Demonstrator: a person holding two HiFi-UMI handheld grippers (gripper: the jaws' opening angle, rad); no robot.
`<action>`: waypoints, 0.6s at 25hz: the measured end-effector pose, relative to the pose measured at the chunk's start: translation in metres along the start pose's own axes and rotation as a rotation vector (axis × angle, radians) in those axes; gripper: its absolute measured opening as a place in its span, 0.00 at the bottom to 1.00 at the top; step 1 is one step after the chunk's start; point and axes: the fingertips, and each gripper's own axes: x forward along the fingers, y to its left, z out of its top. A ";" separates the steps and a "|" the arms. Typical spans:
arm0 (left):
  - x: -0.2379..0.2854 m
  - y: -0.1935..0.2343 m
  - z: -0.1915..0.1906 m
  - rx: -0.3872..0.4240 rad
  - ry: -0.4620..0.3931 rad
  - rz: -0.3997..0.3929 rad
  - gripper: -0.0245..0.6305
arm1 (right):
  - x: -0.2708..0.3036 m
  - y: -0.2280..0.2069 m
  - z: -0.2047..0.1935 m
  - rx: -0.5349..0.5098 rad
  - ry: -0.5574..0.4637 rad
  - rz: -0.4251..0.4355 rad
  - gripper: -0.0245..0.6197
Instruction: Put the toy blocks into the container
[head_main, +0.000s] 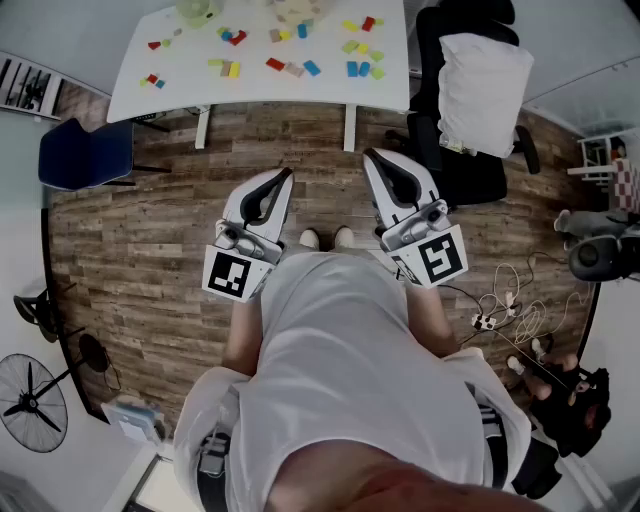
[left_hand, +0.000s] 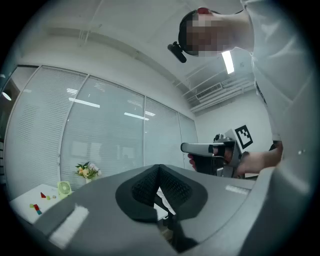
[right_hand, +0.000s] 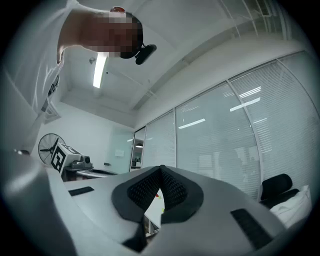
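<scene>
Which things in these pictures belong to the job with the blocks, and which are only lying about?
Job: toy blocks, table, left gripper, right gripper, both with jaws together and empty.
Lying about: blue chair, black chair, white cushion, floor fan, cables.

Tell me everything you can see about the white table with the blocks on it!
The white table has a smooth, rectangular top on white legs. It stands level on the wood-plank floor, at the top of the head view. Small toy blocks in red, yellow, blue and green lie scattered across it. A blue chair sits near its left end.
</scene>
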 end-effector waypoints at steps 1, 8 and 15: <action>-0.003 0.002 -0.003 -0.005 0.007 0.009 0.03 | 0.003 0.002 0.001 -0.004 0.000 0.009 0.04; -0.017 0.016 -0.013 0.034 0.025 0.046 0.03 | 0.017 0.007 0.003 -0.033 -0.011 0.037 0.04; -0.010 0.026 -0.015 0.053 0.037 0.077 0.03 | 0.011 -0.014 -0.005 -0.026 -0.009 0.001 0.04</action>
